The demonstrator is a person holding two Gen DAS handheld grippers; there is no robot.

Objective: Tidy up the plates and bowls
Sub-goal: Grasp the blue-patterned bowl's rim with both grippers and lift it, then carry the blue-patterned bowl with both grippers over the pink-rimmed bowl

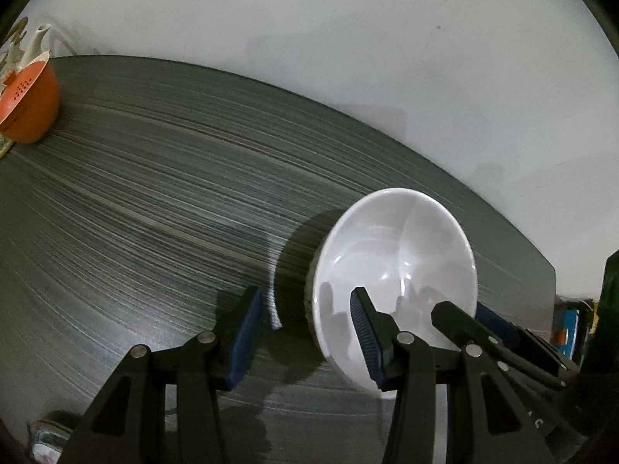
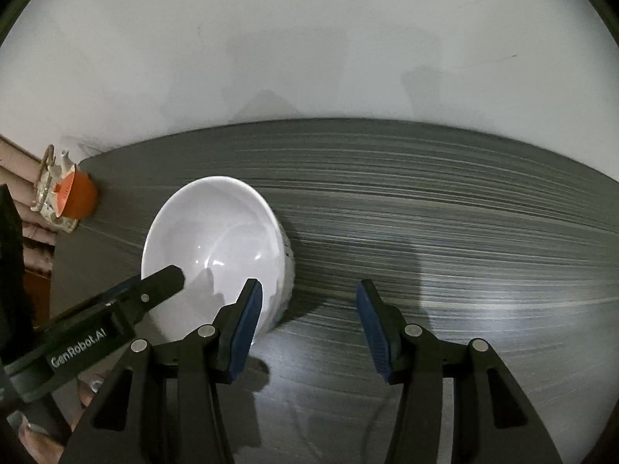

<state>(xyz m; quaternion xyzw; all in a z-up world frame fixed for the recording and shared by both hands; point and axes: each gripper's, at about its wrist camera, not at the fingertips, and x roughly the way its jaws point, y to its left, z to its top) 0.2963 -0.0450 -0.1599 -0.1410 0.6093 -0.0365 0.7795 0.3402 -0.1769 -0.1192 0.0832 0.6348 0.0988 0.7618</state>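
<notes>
Left wrist, bowl [image 1: 394,255] rim between open left claw [image 1: 305,332] tips

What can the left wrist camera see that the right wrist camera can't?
Only the left wrist view shows the left gripper head-on, one finger inside the white bowl and one outside it, and some colourful things at the far right edge.

Only the right wrist view shows the right gripper head-on, astride the bowl's other rim, the printed label on the left gripper, and fingers of a hand.

Both show the bowl, the grey table, the orange cup and the white wall.
</notes>
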